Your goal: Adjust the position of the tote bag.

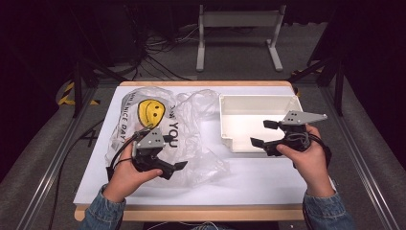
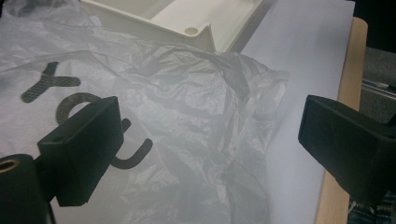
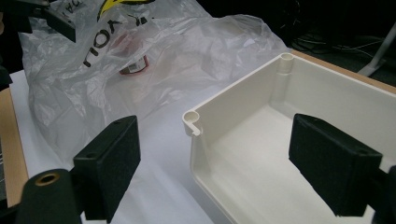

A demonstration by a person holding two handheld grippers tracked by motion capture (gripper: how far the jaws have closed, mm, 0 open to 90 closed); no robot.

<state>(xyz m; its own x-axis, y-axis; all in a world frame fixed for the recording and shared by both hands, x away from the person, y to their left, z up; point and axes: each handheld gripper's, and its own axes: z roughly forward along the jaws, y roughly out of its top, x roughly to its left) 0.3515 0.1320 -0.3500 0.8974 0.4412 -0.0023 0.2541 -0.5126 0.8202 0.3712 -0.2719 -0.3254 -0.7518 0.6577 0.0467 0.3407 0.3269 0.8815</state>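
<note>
The left gripper [image 1: 178, 168] hovers with its jaws wide apart and nothing between them, low over the near right part of the bag [image 1: 191, 139]. In the left gripper view the crumpled clear plastic [image 2: 196, 121] lies just beneath and between the jaws, its dark lettering under the left jaw. The bag sprawls across the left half of the table [image 1: 258, 182], a yellow smiley [image 1: 151, 112] on its far side; through the film the right gripper view shows something small and red [image 3: 133, 65] inside, too blurred to name. The right gripper [image 1: 261, 133] also stands wide and empty, at the near left corner of the white tray [image 1: 287, 101], which looks bare inside. Tray and bag lie side by side, the plastic reaching the tray's left wall.
</note>
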